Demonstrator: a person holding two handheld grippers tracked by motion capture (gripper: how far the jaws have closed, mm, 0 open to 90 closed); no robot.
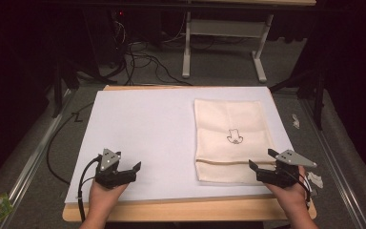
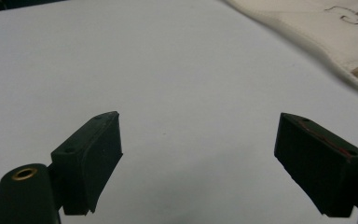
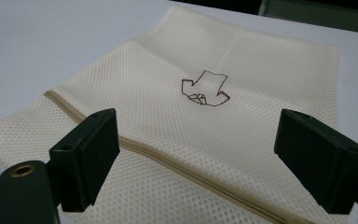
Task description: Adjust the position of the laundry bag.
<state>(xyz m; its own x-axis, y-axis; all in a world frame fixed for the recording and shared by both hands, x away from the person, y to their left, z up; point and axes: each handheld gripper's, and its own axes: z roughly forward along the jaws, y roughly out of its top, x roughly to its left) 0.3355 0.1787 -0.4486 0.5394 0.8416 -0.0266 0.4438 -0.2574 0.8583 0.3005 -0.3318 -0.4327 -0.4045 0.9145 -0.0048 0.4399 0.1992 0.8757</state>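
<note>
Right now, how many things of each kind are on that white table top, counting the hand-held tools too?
Cream mesh bag with a zip: 1
Hand-held grippers, the left gripper and the right gripper, both open: 2
White sheet covering the table: 1
Total: 4

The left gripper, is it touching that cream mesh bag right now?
Apart. In the high view the left gripper sits over bare white sheet, well to the side of the mesh bag; its own view shows open jaws with nothing between them.
</note>
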